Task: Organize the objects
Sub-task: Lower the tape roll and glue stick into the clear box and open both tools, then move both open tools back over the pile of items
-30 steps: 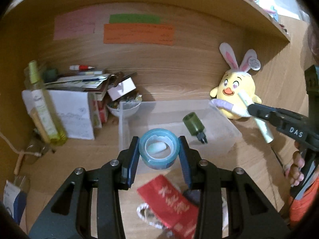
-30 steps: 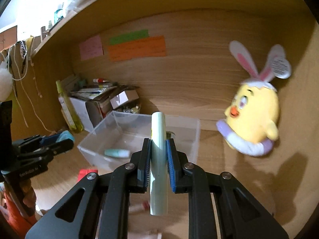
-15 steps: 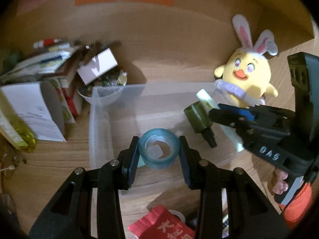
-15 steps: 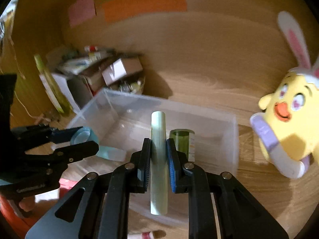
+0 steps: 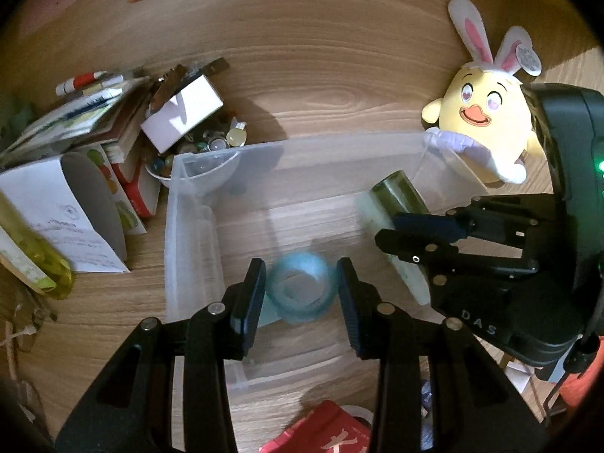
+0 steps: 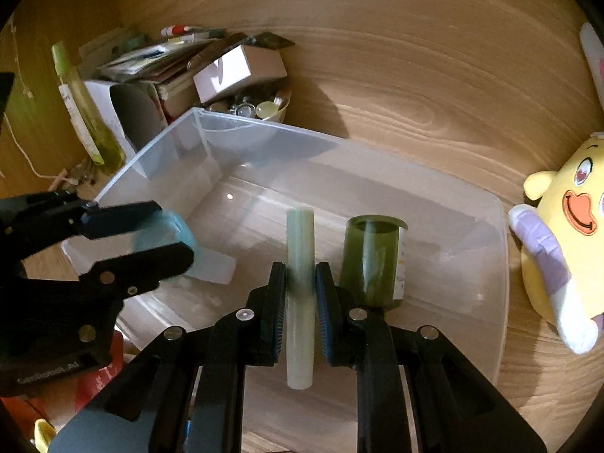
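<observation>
Both loads hung over the clear bin (image 6: 502, 249). Left gripper (image 5: 301, 294) parted, blurred tape roll (image 5: 301, 291) loose between pads, likely dropping. Right gripper (image 6: 300, 294) clenched on pale tube (image 6: 299, 302) beside green bottle (image 6: 372, 260); best lowered near bin floor before release, clear of bottle.

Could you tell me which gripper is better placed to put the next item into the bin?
Right. The right gripper grips the green tube over the clear bin; the left gripper is open, its blue tape roll loose between the jaws.
</observation>
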